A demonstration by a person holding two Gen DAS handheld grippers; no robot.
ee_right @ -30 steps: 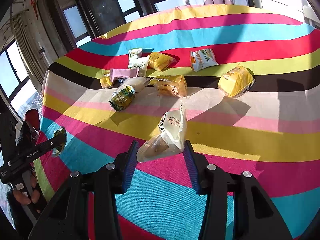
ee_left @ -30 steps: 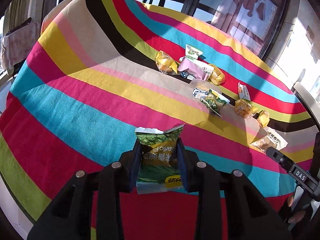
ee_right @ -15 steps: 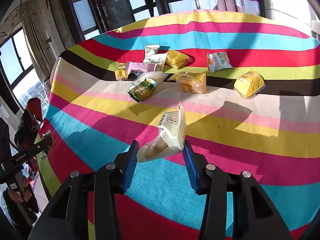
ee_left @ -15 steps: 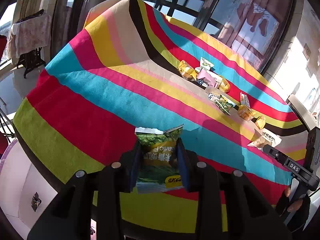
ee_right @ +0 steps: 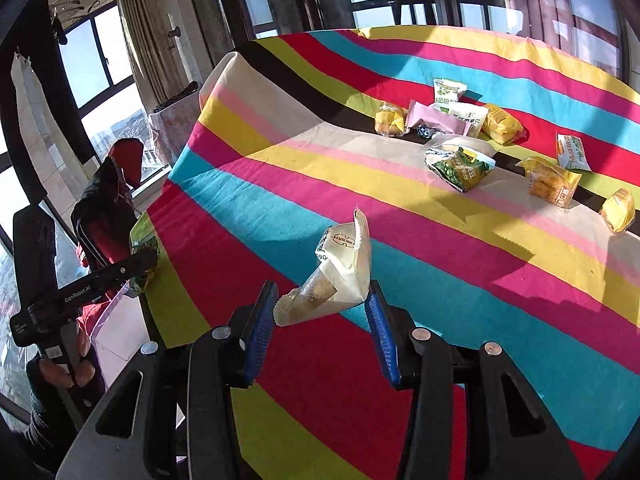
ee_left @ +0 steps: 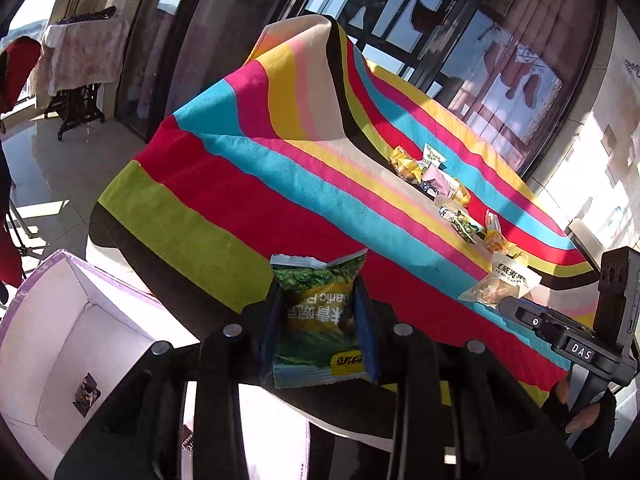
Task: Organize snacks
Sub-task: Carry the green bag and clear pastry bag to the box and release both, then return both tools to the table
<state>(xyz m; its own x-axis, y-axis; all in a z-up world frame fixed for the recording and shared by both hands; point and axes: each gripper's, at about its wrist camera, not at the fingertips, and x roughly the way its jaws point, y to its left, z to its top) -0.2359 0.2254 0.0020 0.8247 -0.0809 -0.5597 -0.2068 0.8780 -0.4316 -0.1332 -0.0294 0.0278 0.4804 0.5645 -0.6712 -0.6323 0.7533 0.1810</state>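
Note:
My left gripper (ee_left: 320, 320) is shut on a green snack packet (ee_left: 318, 320), held above the near edge of the striped table (ee_left: 248, 208). Below and to the left stands an open white box (ee_left: 68, 344) with one small dark item on its bottom. My right gripper (ee_right: 322, 308) is shut on a cream pastry packet (ee_right: 340, 272) over the table's teal and red stripes. In the left wrist view that cream packet (ee_left: 502, 284) shows at the right, at the tip of the right gripper. Several loose snack packets (ee_right: 460, 164) lie further back on the cloth.
In the right wrist view a gloved hand (ee_right: 60, 368) holds the left gripper beyond the table's left edge. A chair draped in red and black (ee_right: 108, 208) stands beside the table. Windows and curtains ring the room. A small cloth-covered side table (ee_left: 80, 60) stands on the tiled floor.
Both grippers have swung left across the table with their packets. The left one has passed the table edge, bringing the white box into view. The snack pile has receded to the right.

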